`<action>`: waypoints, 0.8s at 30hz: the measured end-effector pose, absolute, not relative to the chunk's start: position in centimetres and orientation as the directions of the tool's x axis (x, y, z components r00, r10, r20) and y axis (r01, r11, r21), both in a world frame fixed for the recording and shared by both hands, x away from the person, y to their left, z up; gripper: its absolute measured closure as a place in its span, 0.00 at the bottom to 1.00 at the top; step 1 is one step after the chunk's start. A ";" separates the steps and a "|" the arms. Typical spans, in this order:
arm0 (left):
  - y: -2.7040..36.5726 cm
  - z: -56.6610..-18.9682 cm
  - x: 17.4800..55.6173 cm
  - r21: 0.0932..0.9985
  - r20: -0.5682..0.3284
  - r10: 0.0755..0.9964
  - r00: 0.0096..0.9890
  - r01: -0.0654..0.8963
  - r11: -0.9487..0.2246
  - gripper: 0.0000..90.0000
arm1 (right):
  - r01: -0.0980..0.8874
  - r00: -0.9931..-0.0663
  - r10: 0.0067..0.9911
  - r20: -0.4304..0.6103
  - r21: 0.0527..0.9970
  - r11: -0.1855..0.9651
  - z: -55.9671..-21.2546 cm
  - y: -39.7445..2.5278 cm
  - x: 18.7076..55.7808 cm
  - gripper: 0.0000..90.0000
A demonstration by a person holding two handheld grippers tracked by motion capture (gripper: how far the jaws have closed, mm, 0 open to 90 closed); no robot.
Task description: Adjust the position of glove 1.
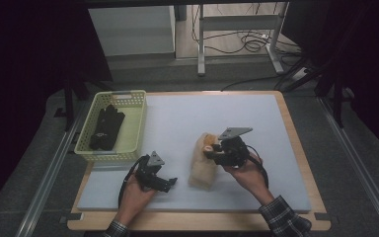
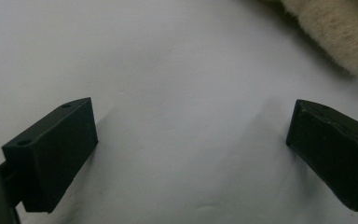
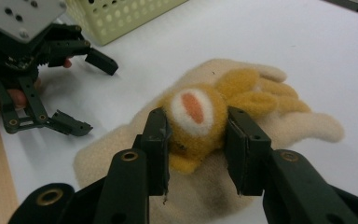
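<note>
While both grippers sit over the white mat, here is how things are:

Glove: a cream fuzzy glove [image 1: 202,163] lies flat on the white mat [image 1: 187,118], near the middle and a bit to the near side. In the right gripper view the glove [image 3: 303,121] spreads out under the jaws, with its fingers pointing to the far right.

Patch: a yellow fluffy animal patch [image 3: 200,116] sits on top of the glove. It has a white spot with an orange middle.

Right gripper: the right gripper [image 1: 212,152] is at the glove, held by the right hand [image 1: 246,173]. In its own view the right gripper [image 3: 196,140] has one jaw on each side of the patch. The jaws are close together and press on it.

Left gripper: the left gripper [image 1: 170,181] is just left of the glove, held by the left hand [image 1: 138,190]. In its own view its jaws are wide apart, with just bare mat [image 2: 177,93] between them. A bit of the glove [image 2: 335,32] shows at the top right. The right gripper view shows this gripper [image 3: 91,93] too, with its jaws wide and nothing in them.

Basket: a pale yellow basket [image 1: 135,123] stands at the far left of the mat, well apart from the glove.

In the basket: dark things [image 1: 106,128] lie inside. I cannot tell what they are.
</note>
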State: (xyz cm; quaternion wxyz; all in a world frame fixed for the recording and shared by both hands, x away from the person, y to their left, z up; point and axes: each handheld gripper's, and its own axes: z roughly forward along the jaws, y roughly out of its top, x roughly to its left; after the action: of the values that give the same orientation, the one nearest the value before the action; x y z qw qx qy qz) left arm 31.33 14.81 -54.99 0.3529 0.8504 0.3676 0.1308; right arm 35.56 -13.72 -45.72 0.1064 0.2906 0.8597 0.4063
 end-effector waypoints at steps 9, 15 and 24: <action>14.8 -55.0 31.3 0.696 -0.039 0.718 0.695 0.535 -0.479 0.02 | 0.457 -0.786 0.616 0.049 0.717 0.526 -50.3 -12.1 35.8 0.63; 14.8 -55.0 31.3 0.697 -0.037 0.718 0.696 0.533 -0.481 0.02 | 0.448 -0.794 0.606 0.046 0.718 0.533 -49.8 -12.2 35.7 0.54; 14.8 -55.0 31.3 0.696 -0.039 0.718 0.695 0.535 -0.480 0.02 | 0.433 -0.779 0.627 0.031 0.749 0.501 -48.0 -15.0 35.3 0.58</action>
State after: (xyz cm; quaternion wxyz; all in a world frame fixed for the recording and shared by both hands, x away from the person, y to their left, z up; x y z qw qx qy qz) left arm 31.32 14.80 -55.00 0.3529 0.8502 0.3683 0.1300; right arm 35.31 -15.05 -48.04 0.1232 0.3089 0.8576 0.3922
